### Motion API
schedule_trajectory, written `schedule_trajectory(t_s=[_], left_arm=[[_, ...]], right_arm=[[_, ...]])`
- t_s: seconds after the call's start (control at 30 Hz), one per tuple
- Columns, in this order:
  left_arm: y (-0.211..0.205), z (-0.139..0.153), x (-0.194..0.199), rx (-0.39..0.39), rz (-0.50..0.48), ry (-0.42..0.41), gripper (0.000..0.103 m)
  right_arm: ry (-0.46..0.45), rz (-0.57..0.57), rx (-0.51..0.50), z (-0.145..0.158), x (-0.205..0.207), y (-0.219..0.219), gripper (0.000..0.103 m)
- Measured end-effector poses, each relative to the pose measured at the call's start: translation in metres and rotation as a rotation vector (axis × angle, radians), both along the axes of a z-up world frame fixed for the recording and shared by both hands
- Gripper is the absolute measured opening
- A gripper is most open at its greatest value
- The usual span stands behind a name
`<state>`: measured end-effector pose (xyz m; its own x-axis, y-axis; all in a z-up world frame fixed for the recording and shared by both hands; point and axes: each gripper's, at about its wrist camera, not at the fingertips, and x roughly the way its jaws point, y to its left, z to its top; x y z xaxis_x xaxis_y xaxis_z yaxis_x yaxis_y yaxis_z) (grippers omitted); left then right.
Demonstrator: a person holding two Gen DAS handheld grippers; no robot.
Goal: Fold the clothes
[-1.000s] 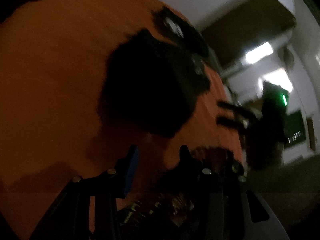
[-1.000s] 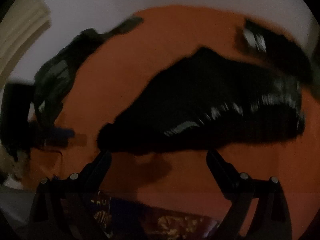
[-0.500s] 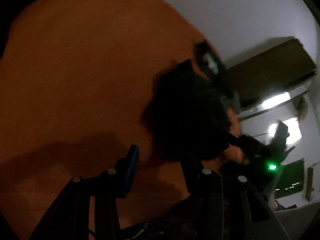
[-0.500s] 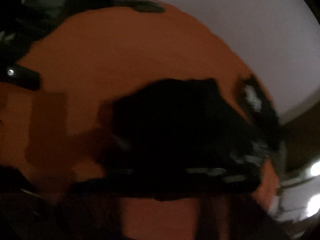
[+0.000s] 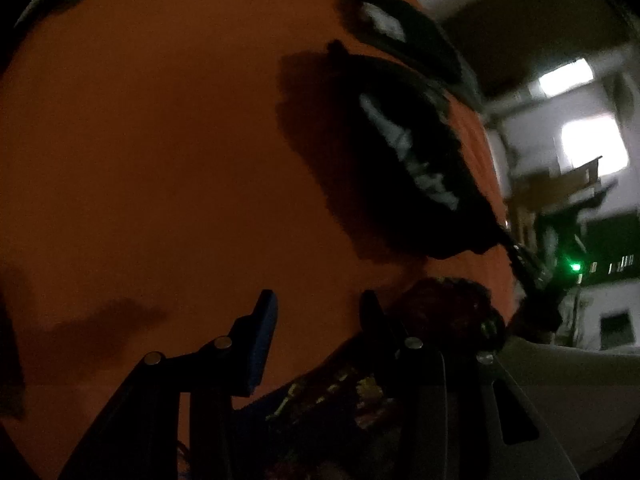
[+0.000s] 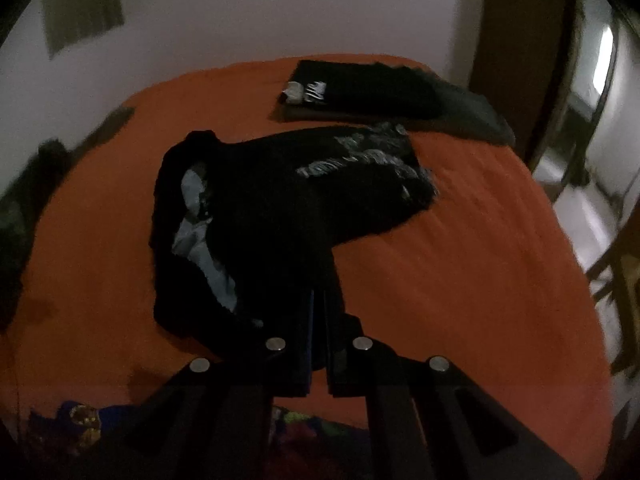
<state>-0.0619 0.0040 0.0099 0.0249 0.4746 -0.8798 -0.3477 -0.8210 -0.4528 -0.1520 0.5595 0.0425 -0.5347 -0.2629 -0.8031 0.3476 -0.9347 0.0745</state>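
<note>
A black T-shirt [image 6: 288,192] with pale print lies crumpled in the middle of the orange bed [image 6: 460,260]. Its near edge runs down between the fingers of my right gripper [image 6: 319,300], which is shut on it. In the left wrist view the same T-shirt [image 5: 380,168] lies to the upper right, apart from my left gripper [image 5: 316,300]. The left jaws are opening over the bare orange sheet [image 5: 140,140], with nothing between them. A folded black garment [image 6: 380,88] lies at the bed's far right corner.
Patterned cloth [image 6: 80,420] lies at the bed's near edge. Dark clothes [image 6: 24,200] are heaped at the left side. A wooden door [image 6: 516,40] and a lit room lie beyond the bed on the right. A pale wall [image 6: 280,8] backs the bed.
My right gripper went from wide open to shut on the T-shirt's near edge, and its view pulled back. The left gripper swung away, so the T-shirt sits further right, and its jaws stand slightly wider.
</note>
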Motion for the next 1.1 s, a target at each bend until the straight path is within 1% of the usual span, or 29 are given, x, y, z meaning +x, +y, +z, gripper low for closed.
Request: schedule_trajectory(t_s=[0.03,0.07,0.1,0.13,0.17,0.23,0.3,0.33,0.37,0.4,0.47,0.53,0.57,0.6,0.63,0.67,0.7,0.73,0.77,0.8,0.83,0.9,1.0,1.03,1.1], left_arm=[[0.015,0.006,-0.011,-0.005,-0.031,0.009,0.052],[0.031,0.009,-0.024,-0.013,-0.056,0.032,0.057],[0.048,0.005,-0.039,-0.030,-0.079,0.065,0.060],[0.066,0.000,-0.055,-0.050,-0.101,0.098,0.060],[0.084,-0.004,-0.071,-0.069,-0.123,0.132,0.061],[0.107,-0.024,-0.091,-0.087,-0.152,0.150,0.061],[0.132,-0.049,-0.108,-0.107,-0.191,0.142,0.061],[0.143,-0.055,-0.111,-0.128,-0.203,0.168,0.061],[0.153,-0.059,-0.111,-0.151,-0.211,0.199,0.061],[0.161,-0.062,-0.116,-0.155,-0.210,0.204,0.061],[0.175,-0.070,-0.126,-0.154,-0.204,0.203,0.061],[0.184,-0.074,-0.139,-0.126,-0.183,0.180,0.061],[0.189,-0.078,-0.144,-0.134,-0.178,0.182,0.061],[0.196,-0.085,-0.148,-0.195,-0.173,0.200,0.061],[0.203,-0.093,-0.151,-0.282,-0.168,0.214,0.061],[0.209,-0.102,-0.154,-0.350,-0.169,0.219,0.060],[0.215,-0.111,-0.157,-0.413,-0.171,0.221,0.055],[0.217,-0.116,-0.159,-0.449,-0.167,0.223,0.043],[0.216,-0.119,-0.160,-0.476,-0.143,0.208,0.014],[0.214,-0.122,-0.162,-0.503,-0.115,0.190,0.010],[0.209,-0.120,-0.161,-0.503,-0.077,0.187,0.010],[0.201,-0.104,-0.155,-0.484,-0.022,0.230,0.009],[0.189,-0.061,-0.142,-0.423,0.025,0.303,0.009],[0.184,-0.046,-0.139,-0.402,0.035,0.314,0.008],[0.175,-0.017,-0.131,-0.375,0.050,0.305,0.007]], right_arm=[[-0.023,-0.018,-0.033,-0.001,-0.002,0.010,0.003],[-0.046,-0.036,-0.065,-0.002,-0.004,0.019,0.003],[-0.069,-0.054,-0.098,-0.003,-0.006,0.029,0.003],[-0.094,-0.064,-0.128,-0.005,-0.006,0.034,0.003],[-0.102,-0.064,-0.137,-0.008,-0.007,0.036,0.003],[-0.122,-0.066,-0.158,-0.014,-0.008,0.040,0.003],[-0.153,-0.068,-0.180,-0.020,-0.013,0.043,0.003],[-0.169,-0.068,-0.189,-0.023,-0.018,0.043,0.003],[-0.174,-0.065,-0.190,-0.025,-0.018,0.042,0.003],[-0.179,-0.062,-0.190,-0.027,-0.018,0.040,0.003],[-0.188,-0.056,-0.190,-0.030,-0.019,0.036,0.003],[-0.195,-0.047,-0.191,-0.034,-0.020,0.034,0.003],[-0.199,-0.039,-0.187,-0.036,-0.021,0.032,0.003],[-0.201,-0.035,-0.188,-0.038,-0.021,0.032,0.003],[-0.202,-0.033,-0.189,-0.038,-0.019,0.032,0.003],[-0.205,-0.031,-0.190,-0.039,-0.019,0.032,0.003],[-0.209,-0.028,-0.191,-0.040,-0.018,0.033,0.003],[-0.208,-0.027,-0.197,-0.040,-0.018,0.033,0.003],[-0.206,-0.027,-0.200,-0.039,-0.017,0.033,0.003],[-0.205,-0.027,-0.203,-0.038,-0.016,0.032,0.003],[-0.202,-0.025,-0.206,-0.036,-0.014,0.031,0.003],[-0.197,-0.020,-0.211,-0.033,-0.011,0.029,0.003],[-0.201,-0.020,-0.209,-0.029,-0.012,0.025,0.003],[-0.210,-0.024,-0.219,-0.029,-0.013,0.024,0.003],[-0.244,-0.030,-0.234,-0.027,-0.018,0.021,0.003]])
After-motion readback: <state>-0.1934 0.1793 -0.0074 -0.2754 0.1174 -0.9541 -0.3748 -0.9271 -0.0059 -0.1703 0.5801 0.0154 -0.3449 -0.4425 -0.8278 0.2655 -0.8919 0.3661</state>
